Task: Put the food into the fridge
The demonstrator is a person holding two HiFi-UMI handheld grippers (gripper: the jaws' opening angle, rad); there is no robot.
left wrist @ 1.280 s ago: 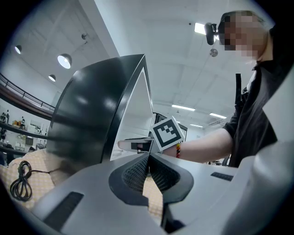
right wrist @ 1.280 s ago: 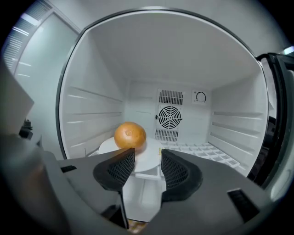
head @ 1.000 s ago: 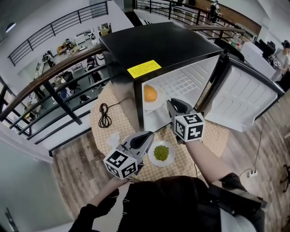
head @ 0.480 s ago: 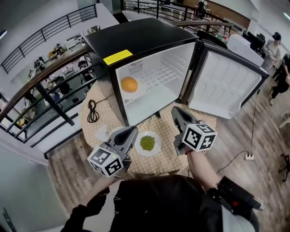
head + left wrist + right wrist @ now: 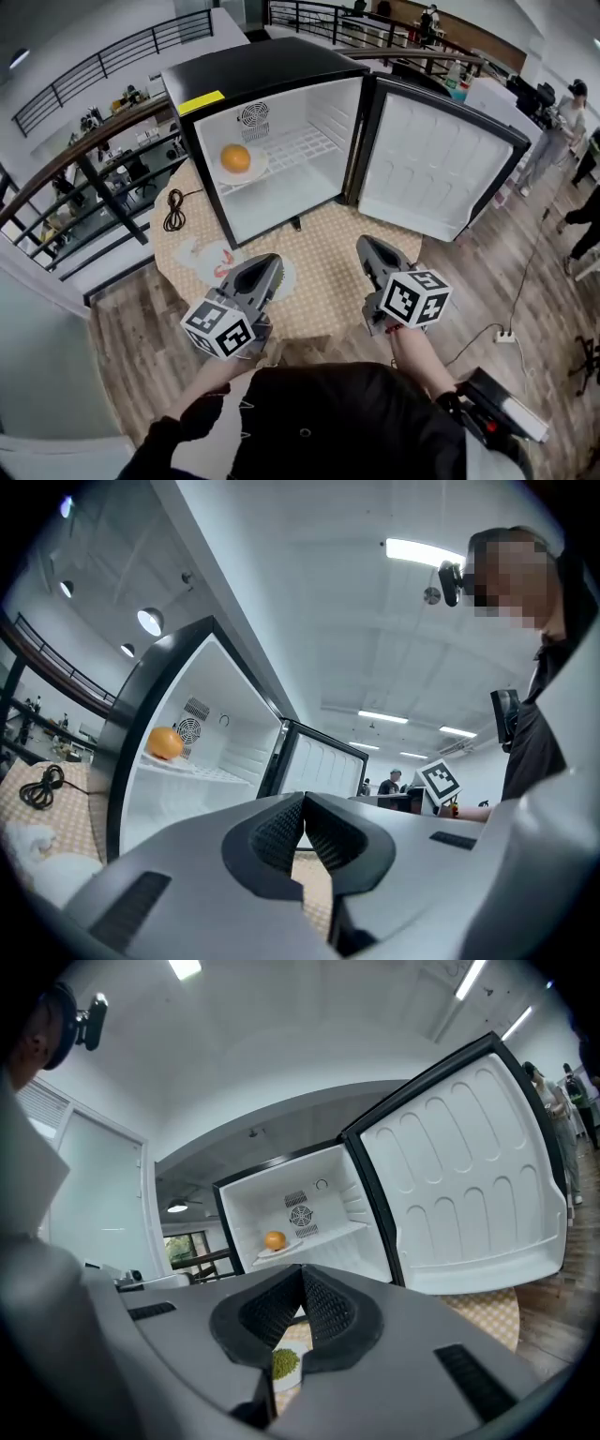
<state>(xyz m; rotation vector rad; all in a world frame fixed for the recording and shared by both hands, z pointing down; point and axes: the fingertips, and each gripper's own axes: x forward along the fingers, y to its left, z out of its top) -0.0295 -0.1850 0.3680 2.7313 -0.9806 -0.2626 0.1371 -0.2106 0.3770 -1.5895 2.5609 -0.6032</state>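
The black mini fridge (image 5: 262,66) stands open on the round table. An orange (image 5: 235,158) on a white plate rests on its upper shelf, and it shows too in the left gripper view as the orange (image 5: 165,742) and in the right gripper view as the orange (image 5: 274,1240). A white plate of green food (image 5: 284,1363) lies on the table in front of the fridge; in the head view my left gripper (image 5: 270,261) covers nearly all of it. My left gripper (image 5: 304,803) is shut and empty. My right gripper (image 5: 364,244) hangs over the table before the open door, also shut on nothing (image 5: 302,1274).
The fridge door (image 5: 431,164) swings out to the right. A black coiled cable (image 5: 174,211) and a crumpled white cloth (image 5: 211,258) lie on the checked tablecloth (image 5: 328,258) at the left. Railings and a lower floor lie beyond; people stand at the far right.
My right gripper has pulled back from the fridge opening toward the table's near edge. The left gripper now hides the plate of green food. The orange stays on the shelf.
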